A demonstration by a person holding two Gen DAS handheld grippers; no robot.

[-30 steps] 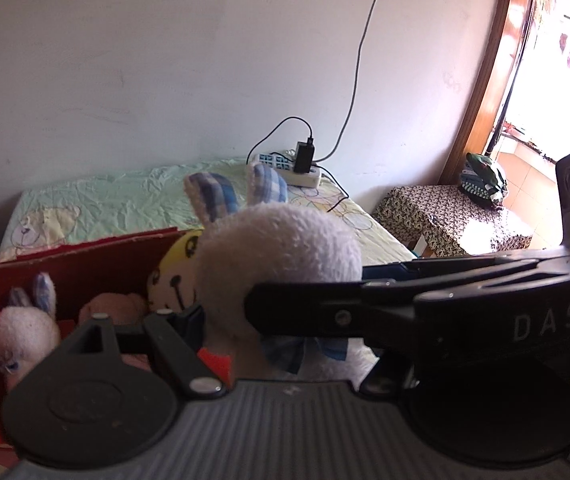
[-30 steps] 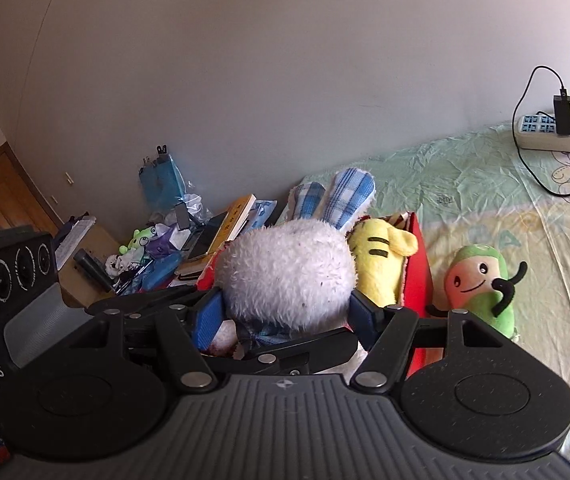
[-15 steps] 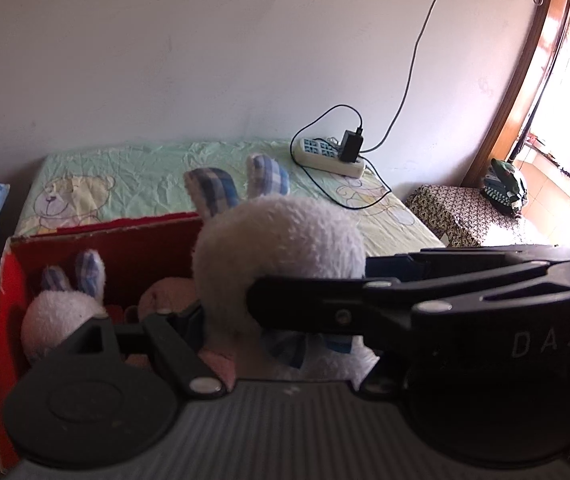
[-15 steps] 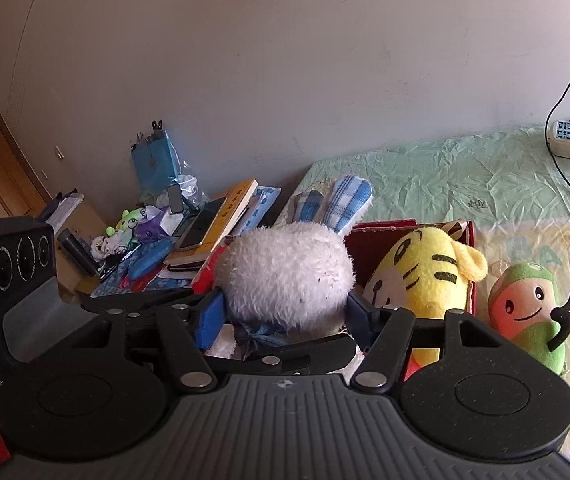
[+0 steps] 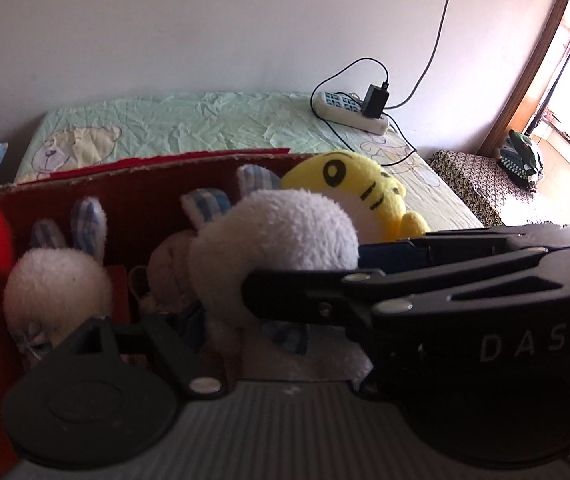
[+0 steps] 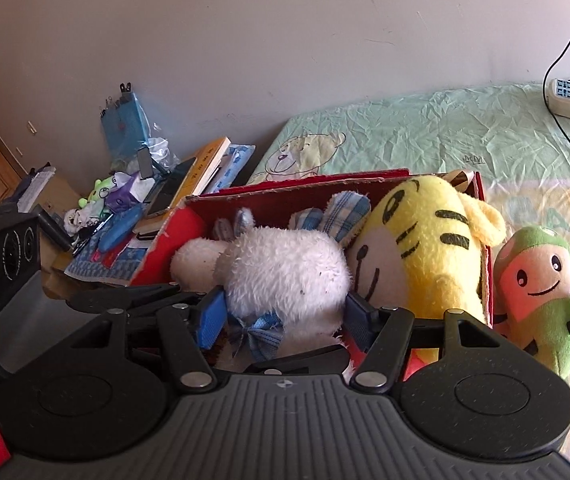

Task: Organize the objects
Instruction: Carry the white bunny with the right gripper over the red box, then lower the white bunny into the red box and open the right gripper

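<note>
A white plush rabbit (image 6: 285, 276) with blue checked ears and a blue bow sits low in the red cardboard box (image 6: 285, 188), between a second white rabbit (image 6: 193, 256) and a yellow tiger plush (image 6: 425, 248). My right gripper (image 6: 285, 312) is shut on its head, one blue pad on each side. In the left wrist view the rabbit (image 5: 281, 232) lies between the fingers of my left gripper (image 5: 269, 320), whose jaws are opening. The right gripper (image 5: 309, 272) crosses in front and hides the left gripper's right finger. A pale pink plush (image 5: 169, 264) lies behind.
A green and pink plush (image 6: 537, 292) stands on the bed sheet (image 6: 445, 136) just right of the box. Books and small clutter (image 6: 189, 176) lie left of it. A power strip (image 5: 349, 114) with cables lies by the wall. A patterned stool (image 5: 481, 184) stands past the bed.
Both grippers have carried the rabbit down and across. It was above the box's near edge and now sits low inside it, next to the yellow tiger.
</note>
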